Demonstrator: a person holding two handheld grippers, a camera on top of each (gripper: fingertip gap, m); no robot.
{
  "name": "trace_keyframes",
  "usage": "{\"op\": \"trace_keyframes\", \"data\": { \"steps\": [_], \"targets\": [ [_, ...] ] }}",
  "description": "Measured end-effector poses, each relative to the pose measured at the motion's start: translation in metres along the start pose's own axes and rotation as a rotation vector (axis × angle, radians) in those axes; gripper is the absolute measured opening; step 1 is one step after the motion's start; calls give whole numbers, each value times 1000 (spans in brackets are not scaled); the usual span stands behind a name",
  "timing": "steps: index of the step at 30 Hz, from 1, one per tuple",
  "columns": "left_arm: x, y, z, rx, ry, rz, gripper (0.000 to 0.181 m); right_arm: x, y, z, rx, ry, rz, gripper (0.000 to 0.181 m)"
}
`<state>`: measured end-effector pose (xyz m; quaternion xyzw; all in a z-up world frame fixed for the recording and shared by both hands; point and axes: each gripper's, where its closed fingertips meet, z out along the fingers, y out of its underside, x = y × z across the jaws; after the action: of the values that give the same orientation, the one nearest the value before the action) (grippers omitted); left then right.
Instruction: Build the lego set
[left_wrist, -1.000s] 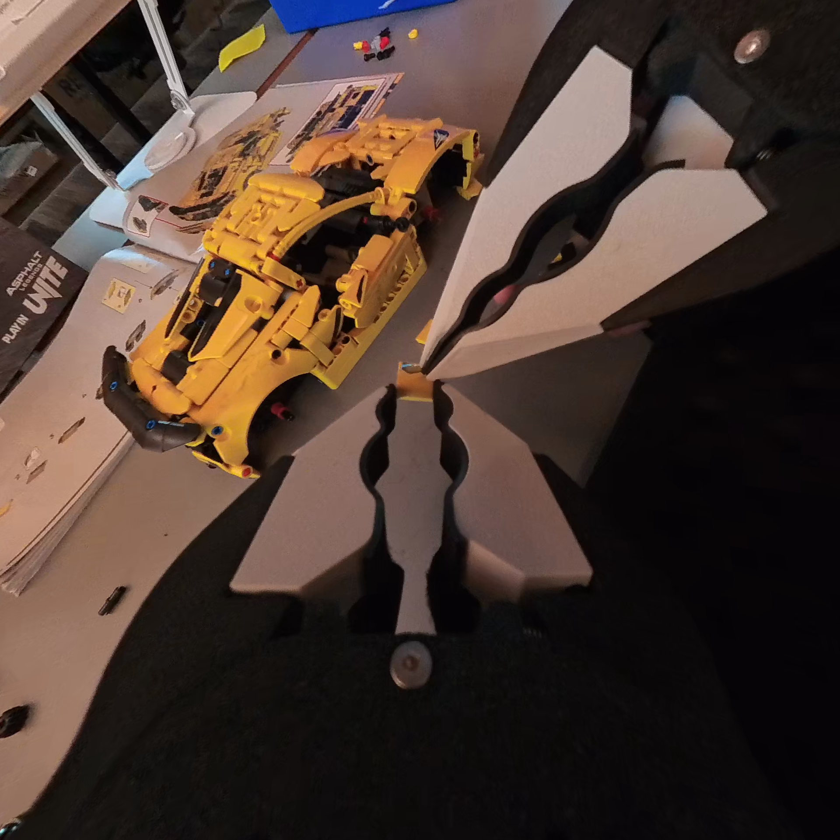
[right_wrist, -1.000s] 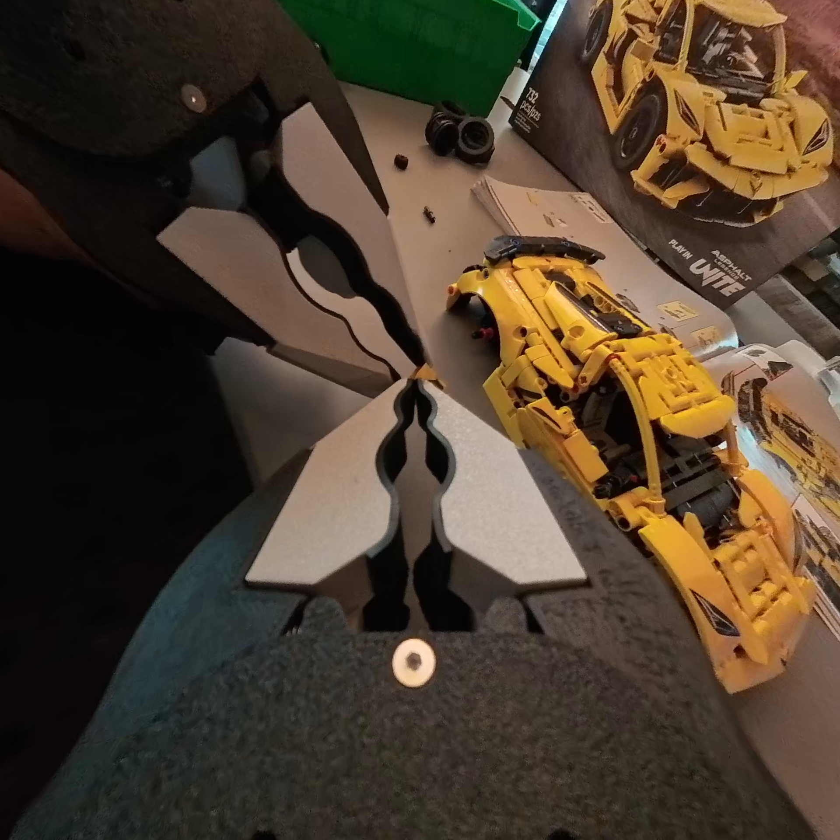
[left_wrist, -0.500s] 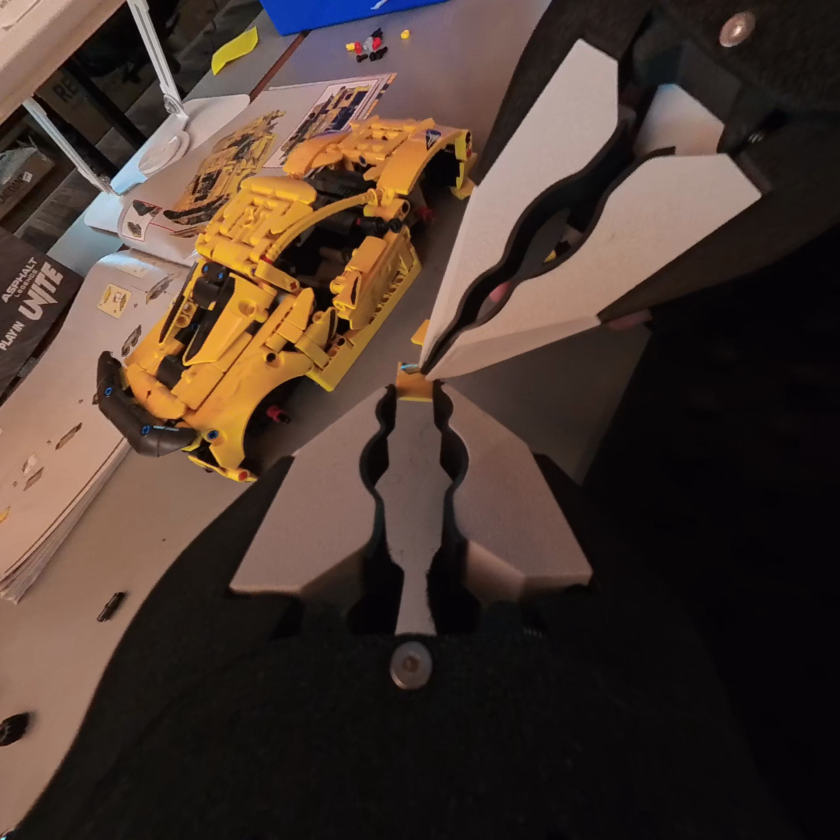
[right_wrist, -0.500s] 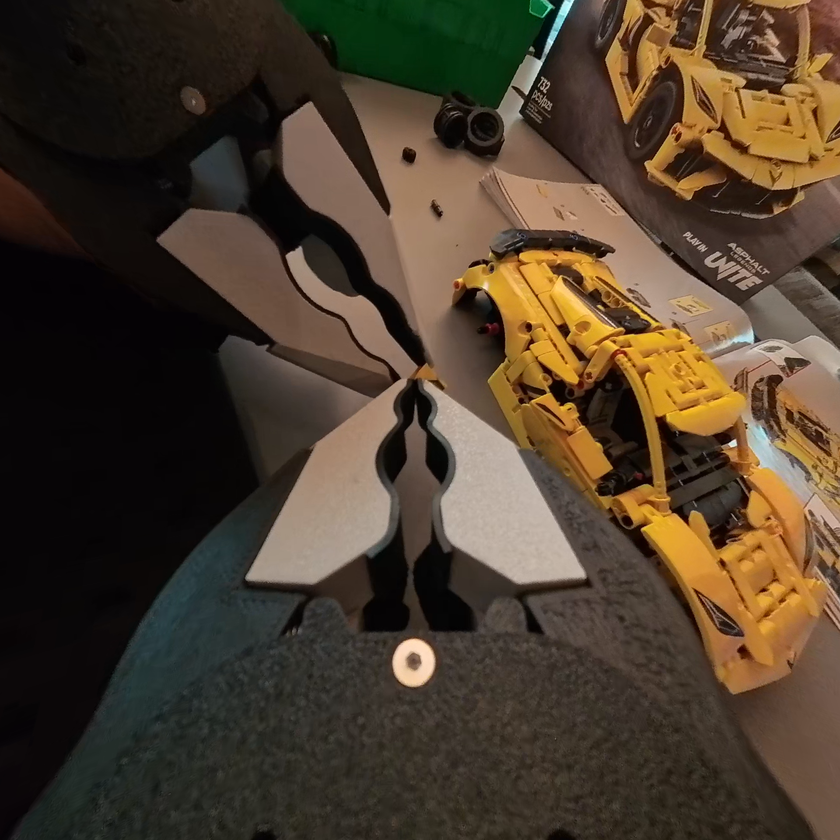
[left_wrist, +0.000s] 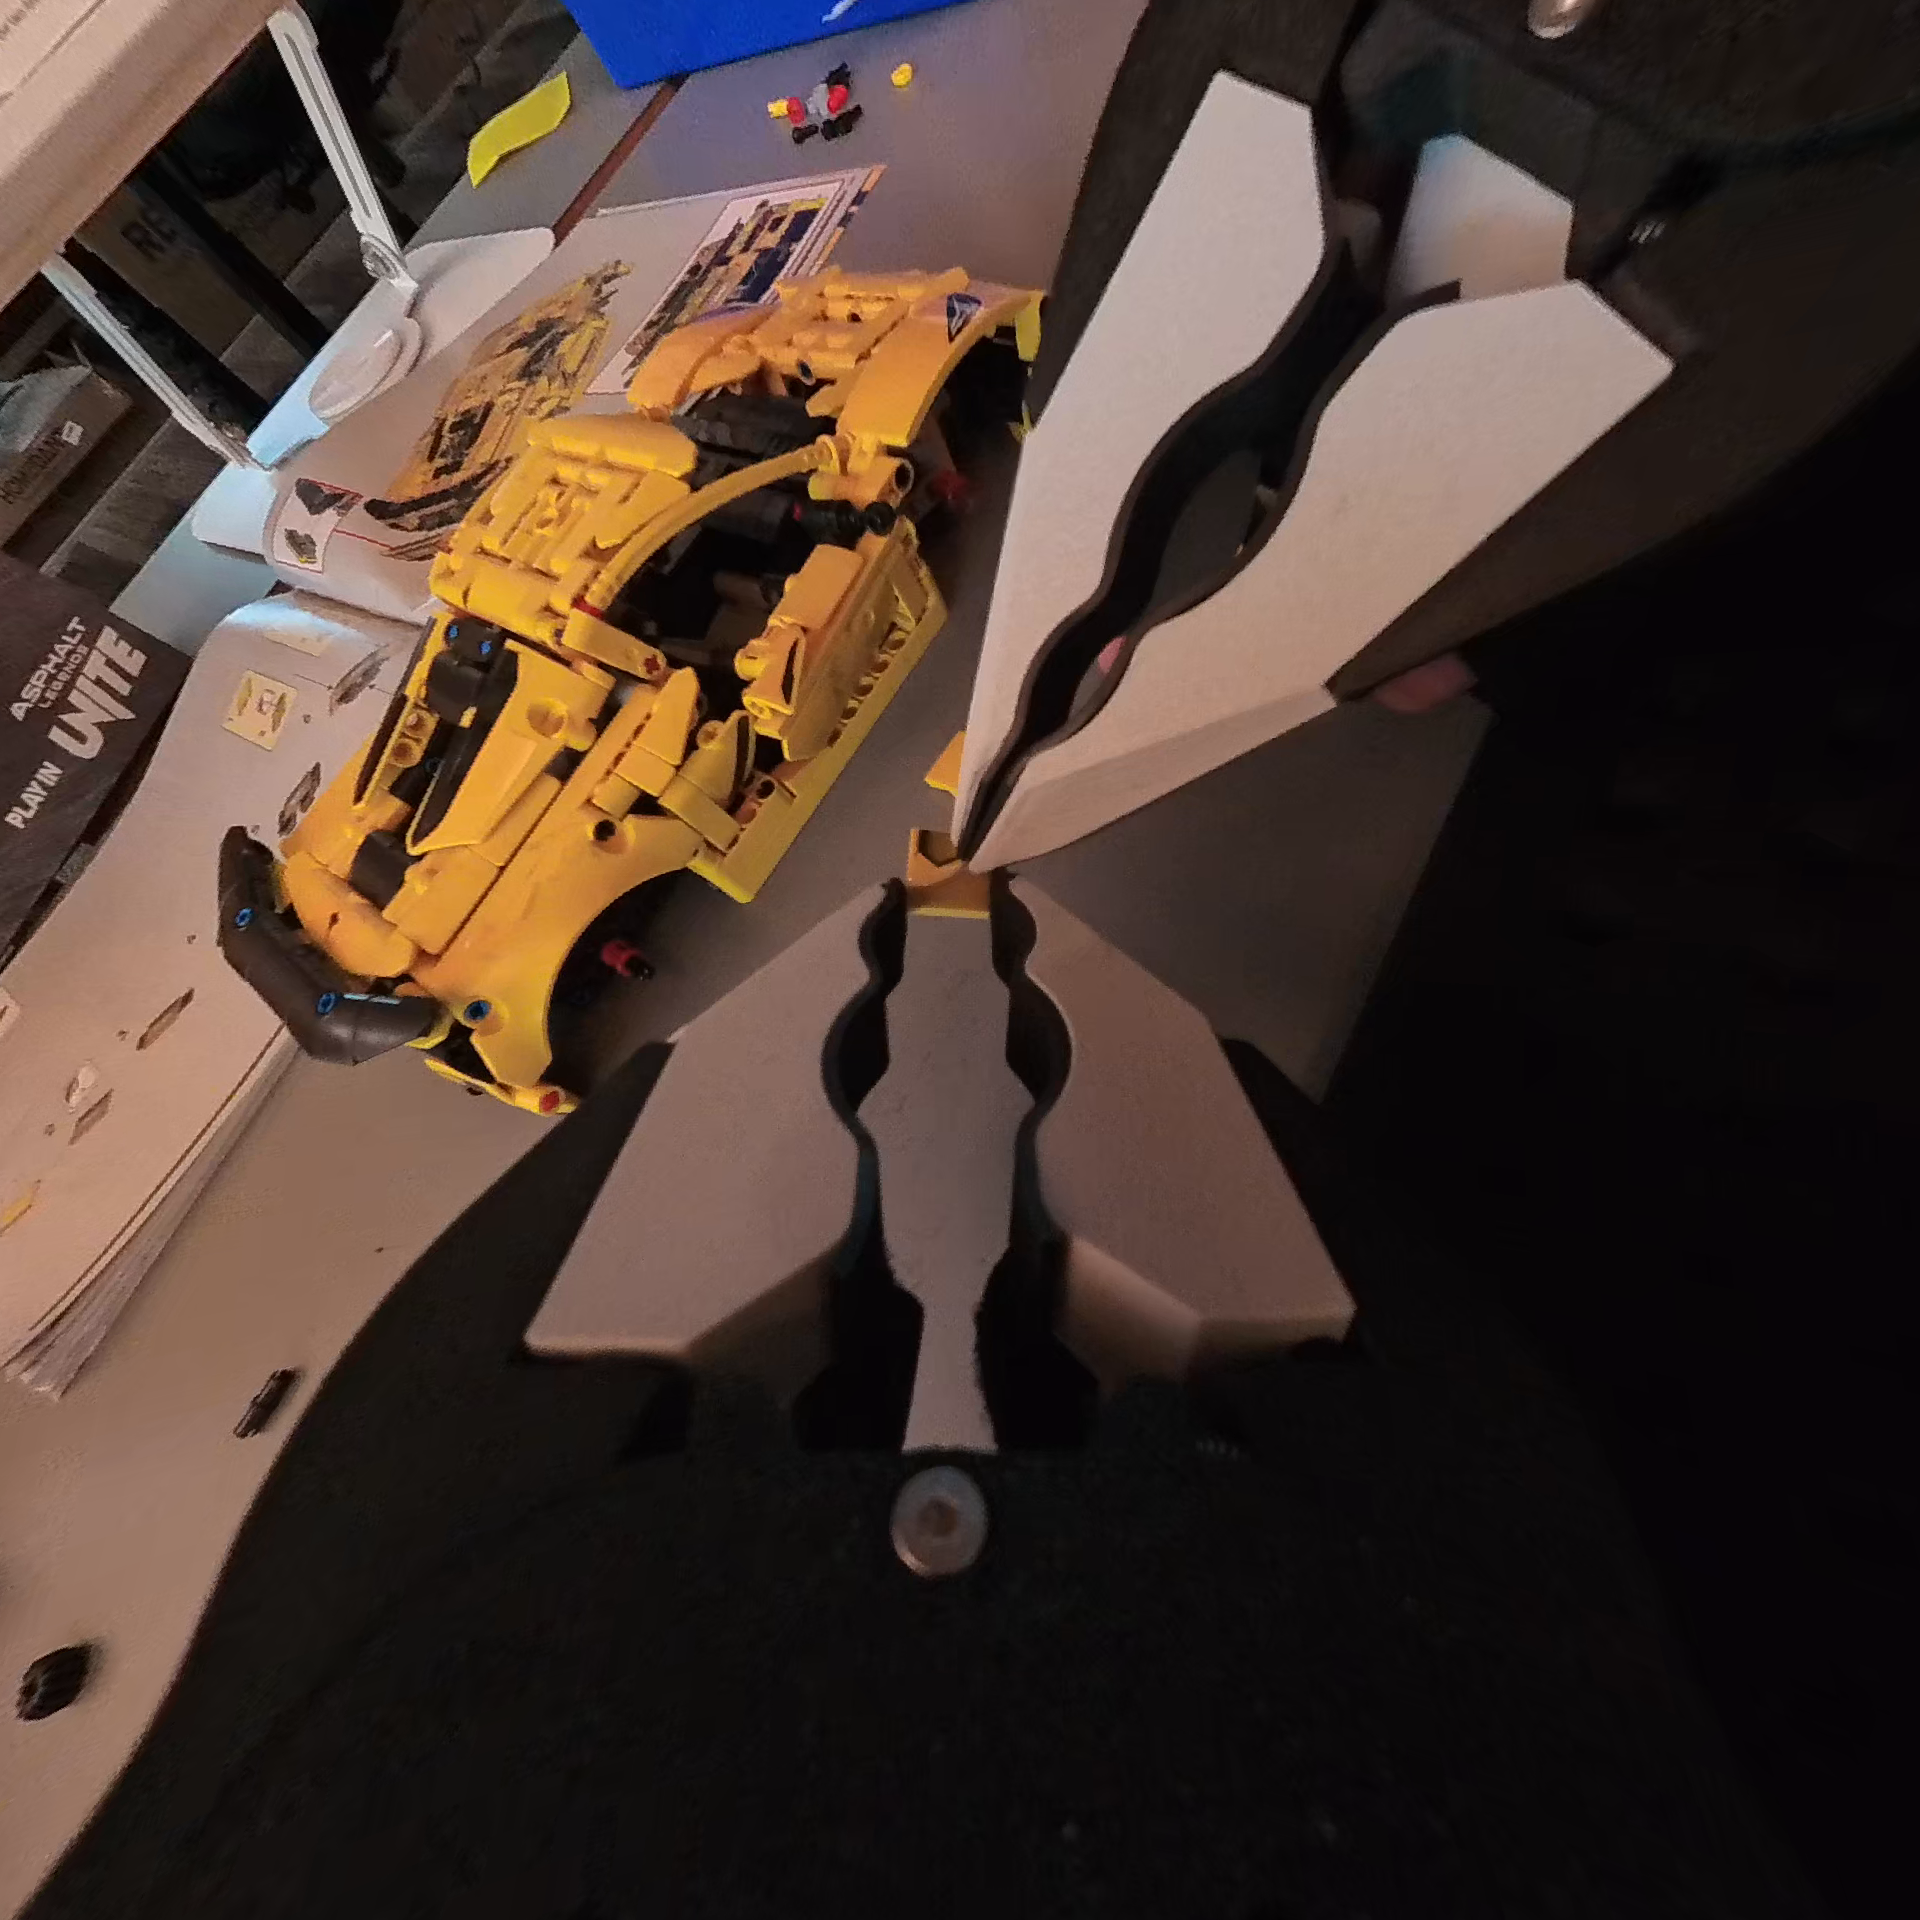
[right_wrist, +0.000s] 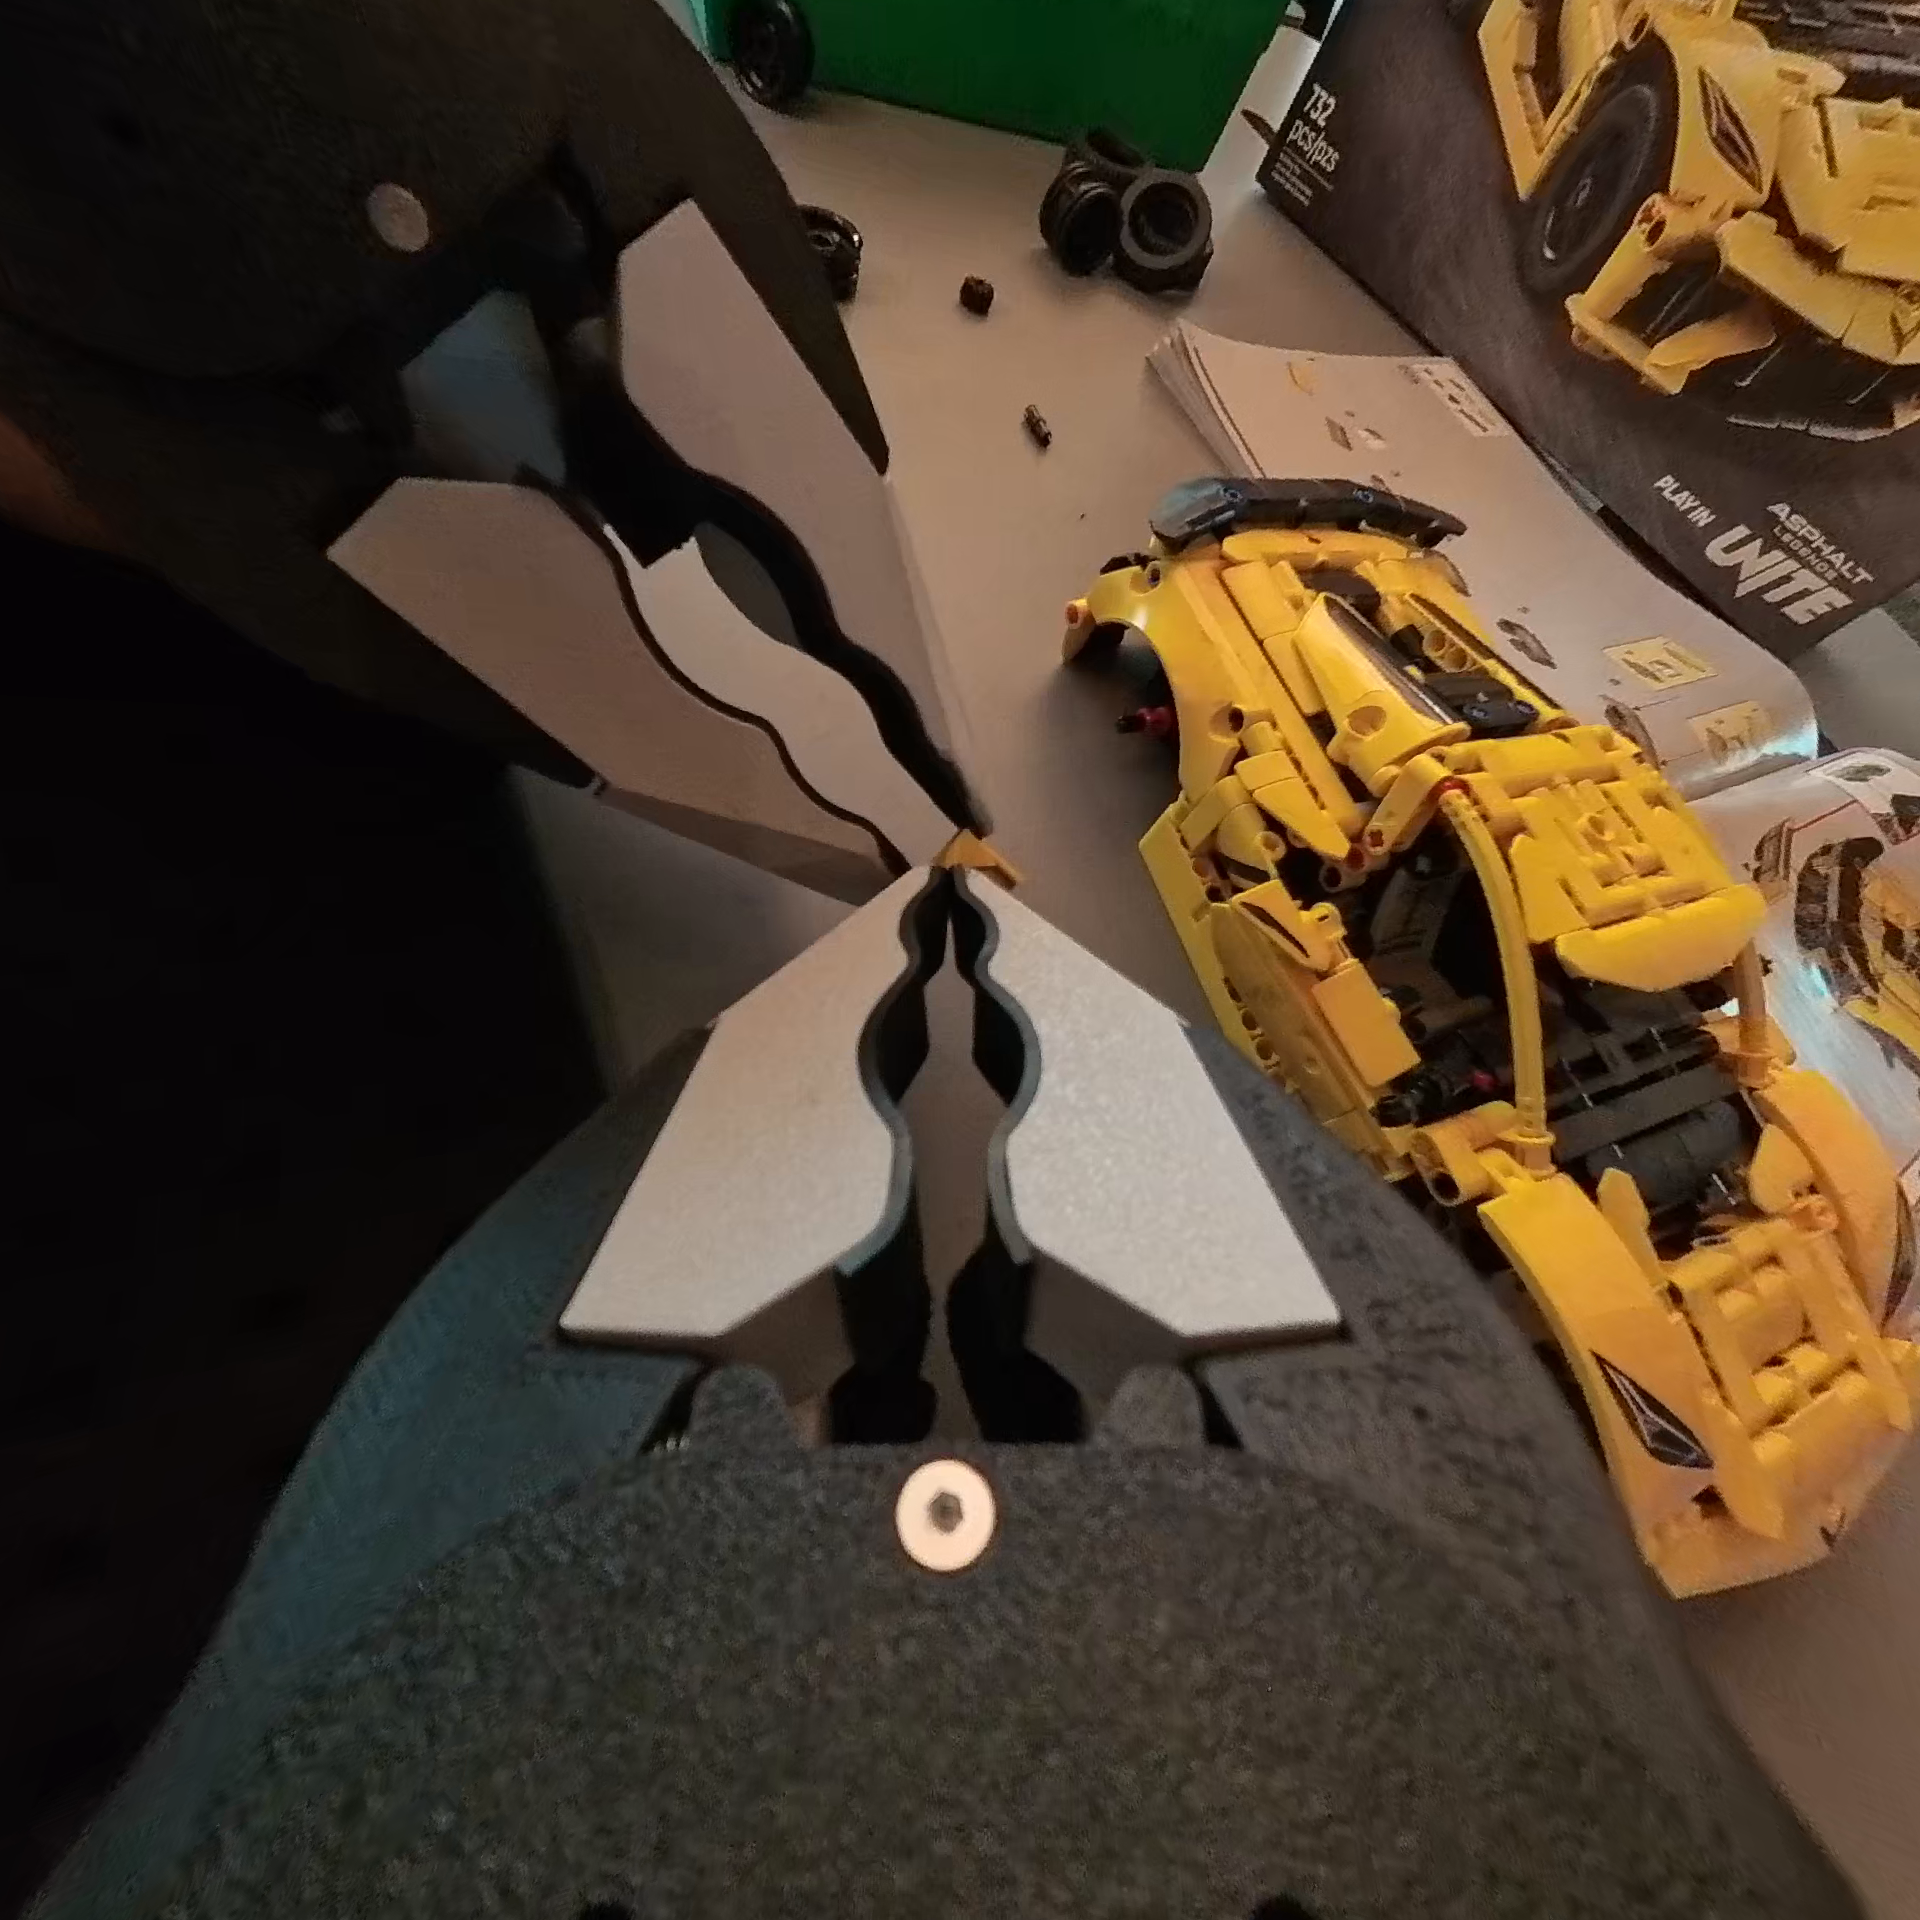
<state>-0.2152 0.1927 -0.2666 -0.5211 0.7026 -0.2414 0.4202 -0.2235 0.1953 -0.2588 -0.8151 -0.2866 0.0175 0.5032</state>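
1. Grippers are meeting tip to tip above the grey table (left_wrist: 1195, 935), just right of the yellow car (left_wrist: 623, 727).
2. The left gripper (left_wrist: 948, 896) is pinching a small yellow piece (left_wrist: 940, 883) at its tips, and its fingers are standing a little apart around that piece.
3. The right gripper (right_wrist: 951, 871) is squeezing almost fully closed, and it is nipping the same small yellow piece, which is peeking out at its tips in the right wrist view.
4. It looks like both grippers are working on this one little part, maybe turning it or pushing two bits together before it goes on the car. I cannot tell its exact shape, because the tips are hiding most of it.
5. To do this well, one gripper should be holding firm while the other is pushing slowly and straight. Squeezing too hard could be making the piece pop out and fly away.
6. The car is lying on the table beside the paper booklet (left_wrist: 125, 1143), with no wheels on. Black tires (right_wrist: 1132, 213) are sitting far off near a green bin (right_wrist: 1018, 62), and the box (right_wrist: 1610, 260) is lying at the far right.
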Motion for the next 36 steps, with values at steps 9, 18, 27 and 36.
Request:
{"op": "trace_keyframes", "data": {
  "steps": [9, 18, 27, 36],
  "targets": [
    [0, 0, 1, -3, 3, -2, 16, 0, 1, 0, 7, -18, 50, 0],
    [3, -7, -4, 43, 7, 8, 16, -1, -3, -6, 60, -165, 246, 2],
    [7, -23, -13, 110, -5, 68, 16, -1, -9, -22, 92, -326, 338, 8],
    [7, -33, -23, 154, -21, 86, 16, 0, -18, -30, 139, -340, 386, 12]
  ]
}}
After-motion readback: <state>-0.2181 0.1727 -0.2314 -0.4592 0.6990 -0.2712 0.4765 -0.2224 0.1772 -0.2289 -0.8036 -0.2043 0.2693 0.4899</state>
